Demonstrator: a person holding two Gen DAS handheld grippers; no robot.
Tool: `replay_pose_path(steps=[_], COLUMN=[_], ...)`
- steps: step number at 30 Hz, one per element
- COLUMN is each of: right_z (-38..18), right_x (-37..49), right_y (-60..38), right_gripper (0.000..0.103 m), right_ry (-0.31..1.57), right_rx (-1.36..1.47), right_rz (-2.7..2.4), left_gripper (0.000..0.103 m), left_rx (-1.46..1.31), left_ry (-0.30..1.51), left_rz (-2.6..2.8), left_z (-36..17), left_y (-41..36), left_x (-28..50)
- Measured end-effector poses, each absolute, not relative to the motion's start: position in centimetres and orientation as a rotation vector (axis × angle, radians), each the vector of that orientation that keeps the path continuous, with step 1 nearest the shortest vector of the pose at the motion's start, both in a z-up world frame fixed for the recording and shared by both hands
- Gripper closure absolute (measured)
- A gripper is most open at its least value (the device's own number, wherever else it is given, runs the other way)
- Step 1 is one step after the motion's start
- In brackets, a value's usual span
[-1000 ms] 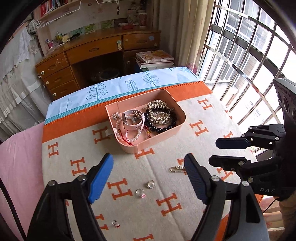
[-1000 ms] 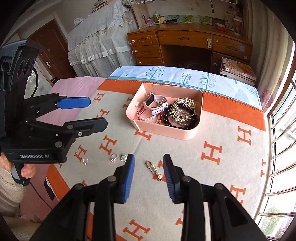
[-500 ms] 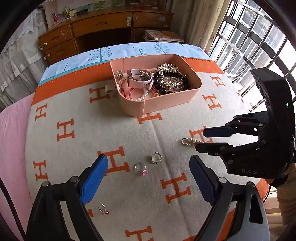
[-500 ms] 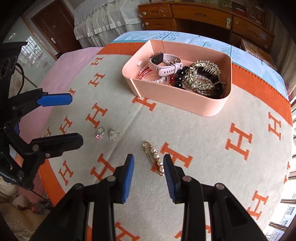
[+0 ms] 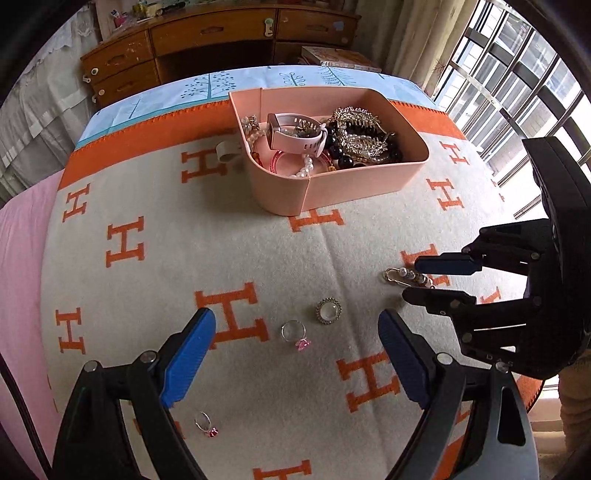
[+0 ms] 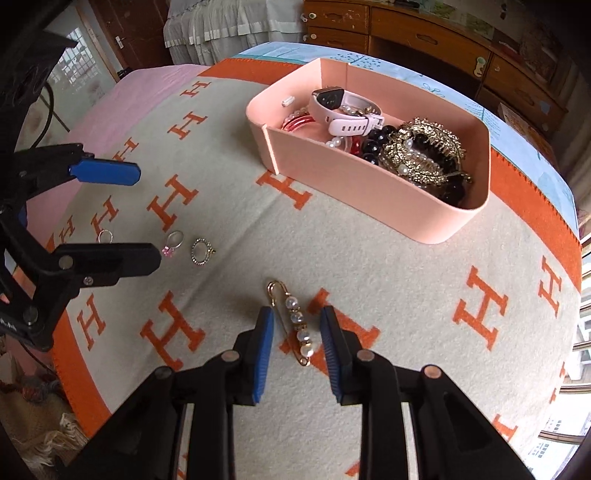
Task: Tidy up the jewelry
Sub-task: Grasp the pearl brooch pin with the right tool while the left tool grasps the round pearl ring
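Observation:
A gold safety pin with pearls (image 6: 291, 303) lies on the H-patterned blanket. My right gripper (image 6: 296, 321) points down over it, its jaws closing with the pin between them and a gap on each side. My left gripper (image 5: 295, 319) hangs wide open above a ring with a pink stone (image 5: 294, 333), holding nothing. A round rhinestone ring (image 5: 328, 311) lies just beyond it, and a ring with a red stone (image 5: 205, 424) lies nearer, by the left finger. The pink tray (image 5: 332, 177) farther back holds a watch, beads and gold pieces.
A white loop (image 5: 227, 151) rests against the tray's left wall. Behind the bed stand a wooden desk (image 5: 207, 33) and a barred window (image 5: 517, 74). The blanket's orange border (image 6: 74, 369) marks the near-left edge in the right wrist view.
Both grippers have sunk closer to the blanket. The right jaws have narrowed around the pearl pin. The left gripper now hangs over the pink-stone ring.

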State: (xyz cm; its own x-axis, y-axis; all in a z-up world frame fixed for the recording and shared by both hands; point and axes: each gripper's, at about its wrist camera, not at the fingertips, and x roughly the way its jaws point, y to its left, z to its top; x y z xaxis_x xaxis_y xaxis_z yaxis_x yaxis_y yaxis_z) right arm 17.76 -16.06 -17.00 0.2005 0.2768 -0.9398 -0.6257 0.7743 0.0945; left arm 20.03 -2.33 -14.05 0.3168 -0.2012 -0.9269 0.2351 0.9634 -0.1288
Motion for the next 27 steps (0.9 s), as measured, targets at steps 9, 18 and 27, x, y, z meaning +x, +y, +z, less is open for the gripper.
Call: replay_pose_path(steps=[9, 18, 27], right_z=[-16.9, -15.2, -14.5], right_x=[16.3, 16.1, 16.4], right_y=[-14.2, -16.8, -19.1], right_gripper=[0.09, 0.09, 0.09], right_ry=[1.175, 1.17, 1.178], right_rx=[-0.477, -0.305, -0.193], right_rz=[0.567, 0.524, 0.495], left_gripper=[0.015, 0.015, 0.048], left_rx=[0.018, 0.076, 0.089], left_ry=[1.247, 1.28, 1.363], left_rz=[-0.282, -0.273, -0.244], left_z=[-14.8, -15.8, -17.4], left_y=[-2.9, -5.1, -6.9], left_x=[20.9, 21.0, 22.1])
